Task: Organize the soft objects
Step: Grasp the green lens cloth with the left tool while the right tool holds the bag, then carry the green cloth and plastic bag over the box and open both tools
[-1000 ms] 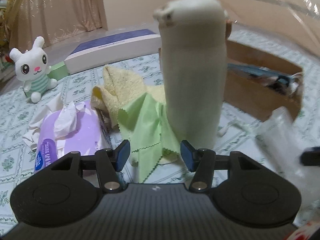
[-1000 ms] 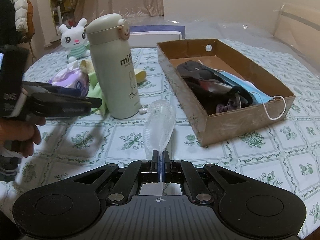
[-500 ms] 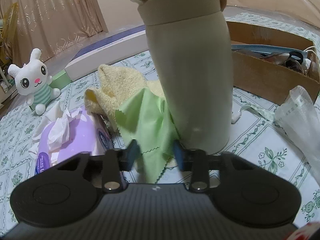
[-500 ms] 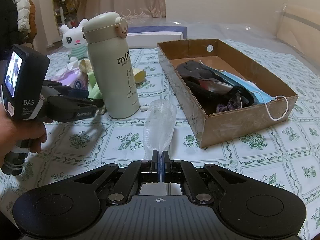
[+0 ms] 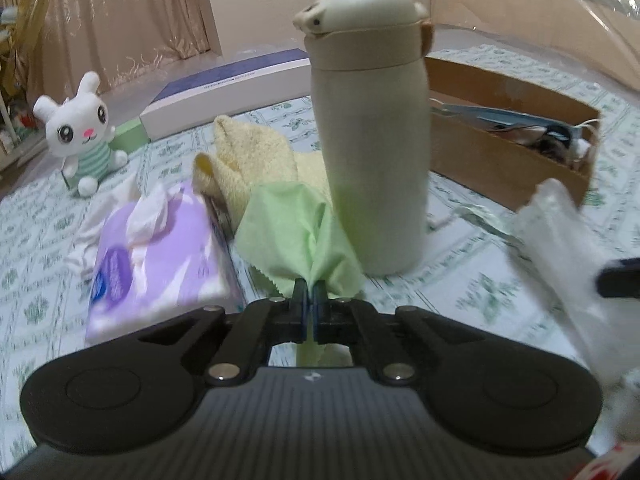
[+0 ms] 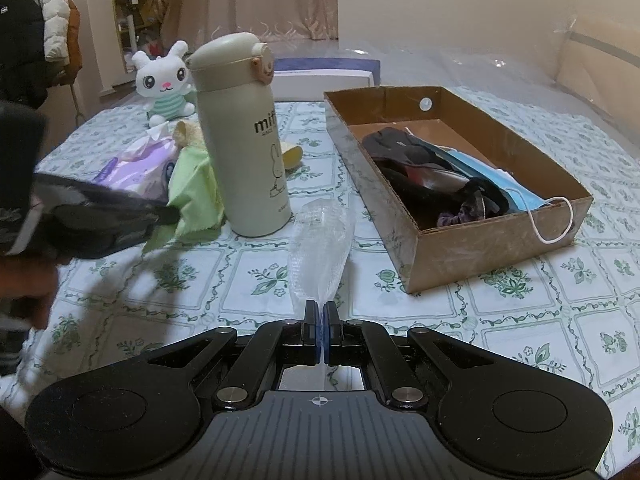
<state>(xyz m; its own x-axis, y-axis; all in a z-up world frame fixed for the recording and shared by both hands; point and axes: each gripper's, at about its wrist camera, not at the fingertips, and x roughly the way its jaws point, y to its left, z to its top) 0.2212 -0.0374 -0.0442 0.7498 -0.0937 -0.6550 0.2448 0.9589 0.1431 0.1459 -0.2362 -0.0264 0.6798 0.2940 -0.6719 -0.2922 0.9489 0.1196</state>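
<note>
Cardboard box (image 6: 500,236) right of bottle (image 6: 244,140), already holding masks. My left gripper (image 5: 311,292) pinches green cloth (image 5: 288,224), which touches bottle's base. My right gripper (image 6: 321,312) clamps clear plastic bag (image 6: 320,240). Risk: dragging cloth tips bottle; thin bag slips.

Soft cloth, matt plastic, plain cardboard

The green cloth (image 5: 296,224) is thin and smooth with pinked edges; the yellow towel (image 5: 248,152) is fluffy terry. The flask (image 6: 240,152) looks matt and smooth, the box (image 6: 492,236) is rough brown cardboard, the bag (image 6: 320,240) clear crinkled plastic, the tissue pack (image 5: 160,256) glossy film.
</note>
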